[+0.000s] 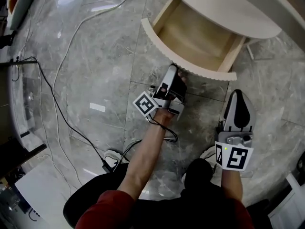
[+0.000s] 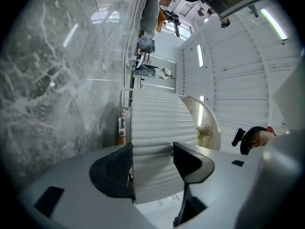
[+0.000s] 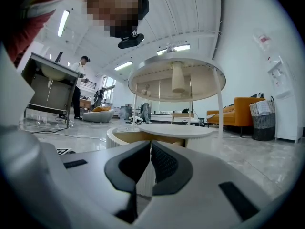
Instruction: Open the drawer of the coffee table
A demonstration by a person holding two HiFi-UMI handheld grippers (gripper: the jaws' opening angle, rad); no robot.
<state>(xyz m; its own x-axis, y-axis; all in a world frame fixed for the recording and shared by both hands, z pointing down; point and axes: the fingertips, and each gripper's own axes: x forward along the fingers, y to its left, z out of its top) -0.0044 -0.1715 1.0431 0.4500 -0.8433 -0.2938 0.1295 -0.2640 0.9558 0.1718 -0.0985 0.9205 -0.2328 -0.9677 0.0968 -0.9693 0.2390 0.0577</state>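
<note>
The round white coffee table [image 1: 228,8] stands at the upper right of the head view. Its drawer [image 1: 198,35] is pulled out, showing a bare wooden inside. My left gripper [image 1: 175,75] is shut on the drawer's ribbed white curved front [image 1: 190,69]. In the left gripper view the ribbed front [image 2: 157,123] is pinched between both black pads, with my left gripper [image 2: 152,163] clamped over its edge. My right gripper [image 1: 238,99] hangs lower right, apart from the drawer and shut on nothing. In its own view my right gripper [image 3: 150,163] has its jaws touching, and the open drawer [image 3: 143,136] lies ahead.
Grey marble floor lies all around. Cables [image 1: 62,109] run across it at the left toward a power strip [image 1: 112,159]. The right gripper view shows a taller round table [image 3: 176,75], an orange sofa [image 3: 238,116], a basket [image 3: 262,118] and a standing person [image 3: 80,87] far back.
</note>
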